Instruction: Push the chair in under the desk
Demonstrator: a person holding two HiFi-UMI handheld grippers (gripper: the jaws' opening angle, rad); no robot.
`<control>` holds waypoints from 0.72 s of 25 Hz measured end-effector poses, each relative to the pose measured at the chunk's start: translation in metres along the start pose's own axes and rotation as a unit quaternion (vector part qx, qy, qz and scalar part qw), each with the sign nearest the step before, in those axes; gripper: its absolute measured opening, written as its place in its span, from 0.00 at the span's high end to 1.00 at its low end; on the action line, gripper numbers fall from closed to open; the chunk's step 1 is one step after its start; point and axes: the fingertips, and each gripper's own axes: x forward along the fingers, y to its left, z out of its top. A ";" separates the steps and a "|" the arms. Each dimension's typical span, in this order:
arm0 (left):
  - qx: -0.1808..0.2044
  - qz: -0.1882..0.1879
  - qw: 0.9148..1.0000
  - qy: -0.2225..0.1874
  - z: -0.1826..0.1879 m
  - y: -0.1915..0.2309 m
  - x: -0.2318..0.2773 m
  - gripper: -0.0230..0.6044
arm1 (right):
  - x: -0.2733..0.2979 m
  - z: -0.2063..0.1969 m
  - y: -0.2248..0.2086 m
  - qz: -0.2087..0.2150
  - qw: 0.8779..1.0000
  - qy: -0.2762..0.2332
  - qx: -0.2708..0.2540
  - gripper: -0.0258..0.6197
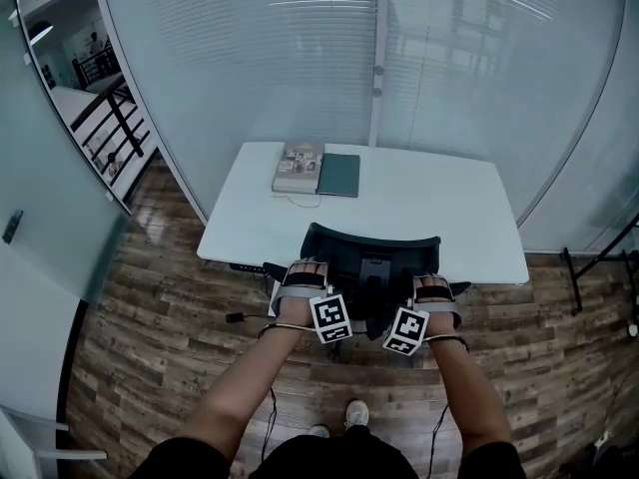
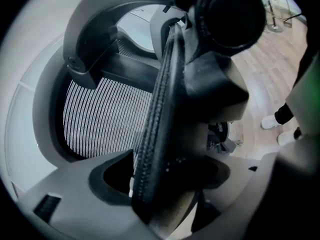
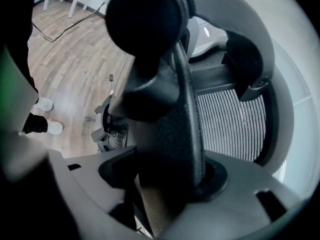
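A black office chair point(image 1: 370, 249) with a mesh back stands at the near edge of the white desk point(image 1: 439, 203), its seat partly under the desktop. My left gripper point(image 1: 305, 273) clamps the top left of the chair back and my right gripper point(image 1: 435, 285) the top right. In the left gripper view the padded rim of the chair back point(image 2: 161, 104) runs straight between the jaws of the left gripper point(image 2: 165, 181), with the mesh point(image 2: 105, 115) to its left. The right gripper view shows that rim point(image 3: 187, 114) filling the jaws of the right gripper point(image 3: 170, 176).
A stack of books point(image 1: 299, 166) and a dark green notebook point(image 1: 338, 175) lie at the desk's far left. A glass wall point(image 1: 300, 58) rises behind the desk. A cable point(image 1: 240, 317) lies on the wooden floor, and the person's shoe point(image 1: 355, 413) is behind the chair.
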 end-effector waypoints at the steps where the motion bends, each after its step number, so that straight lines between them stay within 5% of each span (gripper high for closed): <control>1: -0.001 -0.002 1.000 0.002 0.000 0.001 0.002 0.39 | 0.002 0.000 -0.001 0.001 1.000 0.000 -0.001 0.55; 18: -0.009 -0.013 1.000 0.021 -0.004 0.011 0.021 0.42 | 0.022 -0.001 -0.010 0.016 1.000 -0.004 -0.006 0.56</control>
